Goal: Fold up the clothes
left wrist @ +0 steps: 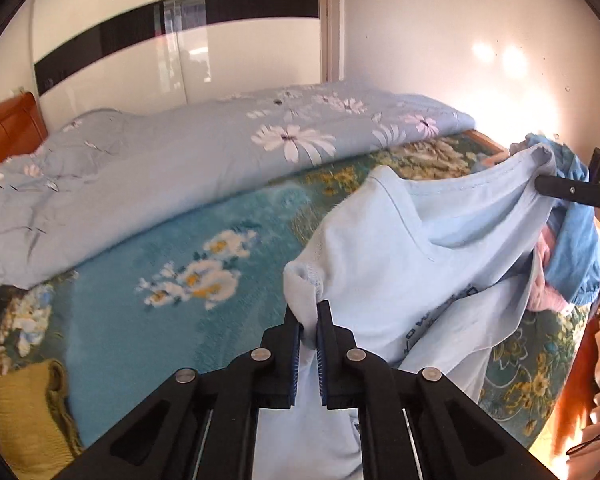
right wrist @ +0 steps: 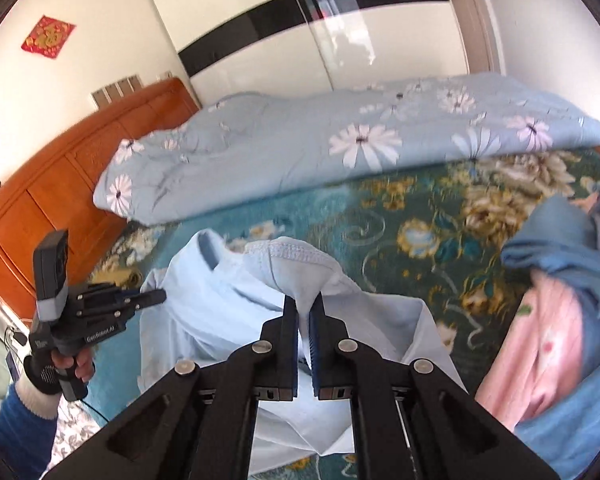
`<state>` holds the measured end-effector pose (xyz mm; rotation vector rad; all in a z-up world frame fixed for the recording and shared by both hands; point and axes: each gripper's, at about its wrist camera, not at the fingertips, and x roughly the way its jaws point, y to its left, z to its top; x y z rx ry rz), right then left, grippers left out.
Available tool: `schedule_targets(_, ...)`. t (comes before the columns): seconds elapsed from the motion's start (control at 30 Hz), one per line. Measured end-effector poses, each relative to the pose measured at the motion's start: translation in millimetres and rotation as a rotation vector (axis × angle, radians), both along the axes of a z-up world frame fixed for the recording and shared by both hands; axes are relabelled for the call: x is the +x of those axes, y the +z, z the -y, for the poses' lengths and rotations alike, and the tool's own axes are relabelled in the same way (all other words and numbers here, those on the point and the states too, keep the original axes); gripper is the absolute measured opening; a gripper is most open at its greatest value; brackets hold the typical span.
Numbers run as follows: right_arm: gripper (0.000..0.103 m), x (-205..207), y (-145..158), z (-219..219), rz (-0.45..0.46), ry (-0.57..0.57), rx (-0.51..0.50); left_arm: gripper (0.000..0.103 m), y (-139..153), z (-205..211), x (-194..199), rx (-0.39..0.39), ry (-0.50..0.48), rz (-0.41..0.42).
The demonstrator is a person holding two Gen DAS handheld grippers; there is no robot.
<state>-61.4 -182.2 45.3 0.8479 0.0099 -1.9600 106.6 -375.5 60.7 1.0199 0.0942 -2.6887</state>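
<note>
The bed [right wrist: 380, 216] is taking up most of this bright bedroom, its teal flowered blanket lying bare in the middle while a pale blue daisy-print quilt [left wrist: 220, 152] is bunching up along the far side, in front of a glossy white wardrobe [right wrist: 300, 40] with a black stripe. Over the near part of the blanket a light blue T-shirt [left wrist: 400, 248] is hanging in the air, and both tools are gripping it: the left tool [left wrist: 309, 320] is clenching a stitched hem edge between its pads, and the right tool [right wrist: 303, 312] is pinching another hemmed edge the same way, so the cloth is sagging in loose folds between them with its lower part draping down toward the bed. A printed panel is showing on the front, crumpled. No crease or tidy fold is visible in it, so I judge this shirt is being held out for spreading or laying flat, with its folding still ahead. At the right end of the bed a heap of clothes [right wrist: 560, 300], blue and pink, is lying jumbled and unfolded, so that looks like work left. A mustard knitted piece [left wrist: 32, 412] is resting at the near left corner; whether it is folded I cannot tell.
</note>
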Motion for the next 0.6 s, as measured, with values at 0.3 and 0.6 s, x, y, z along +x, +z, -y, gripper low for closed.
schedule_targets(0.3, 0.005, 97, 180, -19, -0.224, 0.008, -0.297, 0.008, 171, -32, 103, -0.231, 0.104, -0.287)
schedule_targets(0.6, 0.005, 224, 282, -74, -0.406, 0.058, -0.445, 0.008, 250, -82, 207, -0.388, 0.141, -0.449)
